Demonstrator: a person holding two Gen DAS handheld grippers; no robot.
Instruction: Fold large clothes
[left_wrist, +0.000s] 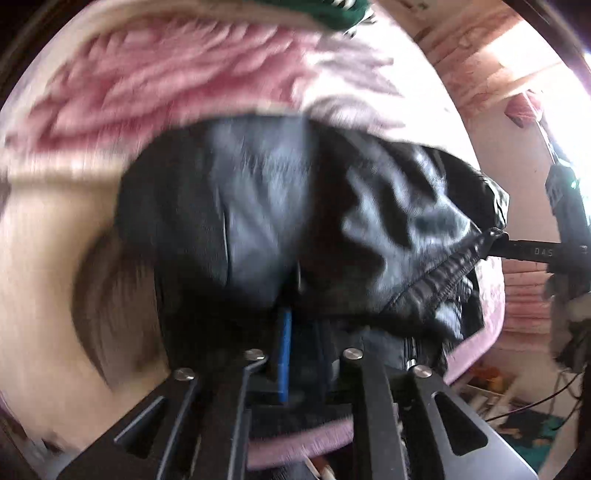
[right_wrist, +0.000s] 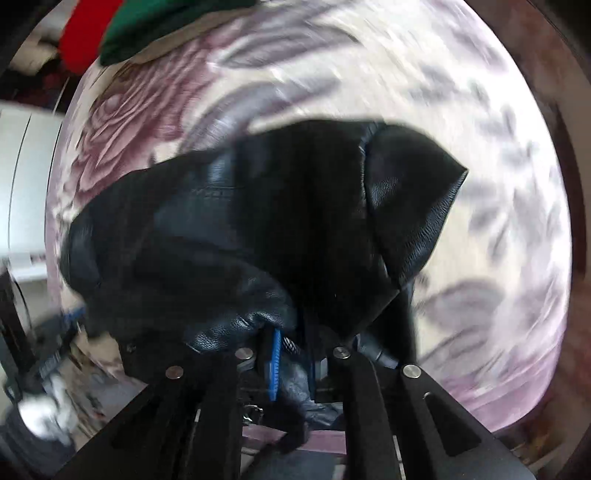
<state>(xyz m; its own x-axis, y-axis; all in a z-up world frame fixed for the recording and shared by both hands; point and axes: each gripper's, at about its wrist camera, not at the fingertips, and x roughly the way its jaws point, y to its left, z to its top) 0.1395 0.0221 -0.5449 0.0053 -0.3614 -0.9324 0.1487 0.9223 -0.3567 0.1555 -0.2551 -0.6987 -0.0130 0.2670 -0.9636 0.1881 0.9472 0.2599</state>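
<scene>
The black leather jacket (left_wrist: 295, 221) is held bunched above the pink rose-patterned blanket (left_wrist: 155, 74), clamped by the left gripper (left_wrist: 295, 332) and the right gripper (right_wrist: 291, 343), both closed on its folds.

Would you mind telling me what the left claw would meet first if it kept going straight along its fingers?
The black leather jacket it already grips: the garment bunches right ahead of the left claw. Beyond it lies the pink rose-patterned blanket, though blur makes depth uncertain.
</scene>
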